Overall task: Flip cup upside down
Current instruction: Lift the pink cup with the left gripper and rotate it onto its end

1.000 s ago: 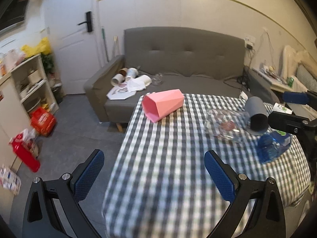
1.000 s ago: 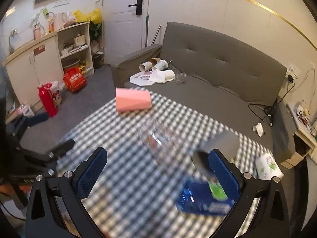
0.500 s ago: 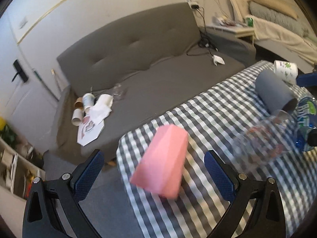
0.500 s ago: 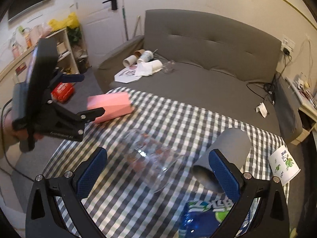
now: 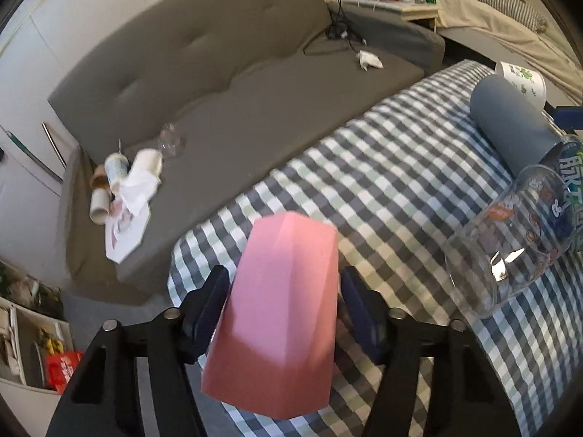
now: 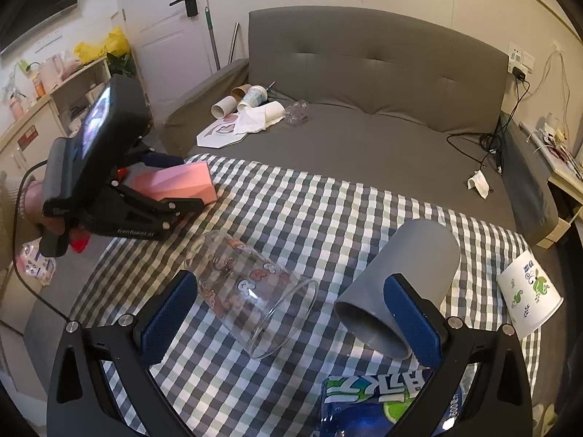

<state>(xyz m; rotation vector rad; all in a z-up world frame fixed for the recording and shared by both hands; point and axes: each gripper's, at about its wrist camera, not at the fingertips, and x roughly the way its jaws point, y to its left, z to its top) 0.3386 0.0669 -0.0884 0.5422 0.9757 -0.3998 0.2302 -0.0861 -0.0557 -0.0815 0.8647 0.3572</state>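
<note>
my left claw (image 5: pixel 284 302) is clamped on the pink cup (image 5: pixel 280 313), pads on both flanks; the cup lies on its side at the worktop (image 6: pixel 328 211) corner nearest the sofa (image 6: pixel 364 73), so i judge a side grip suits rolling it mouth-down. right claw (image 6: pixel 288 313) hangs spread wide, holding nothing, over the clear glass (image 6: pixel 251 291) and grey cup (image 6: pixel 400 276), both lying toward me from the pink cup. writing: left claw body reads roughly "genrobot ai"; blue packet (image 6: pixel 379 400) print is not legible.

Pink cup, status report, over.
Left claw closed around pink cup, cup on its side at table edge. Right claw open, empty. Clear glass, grey cup lying nearby, apart.
</note>
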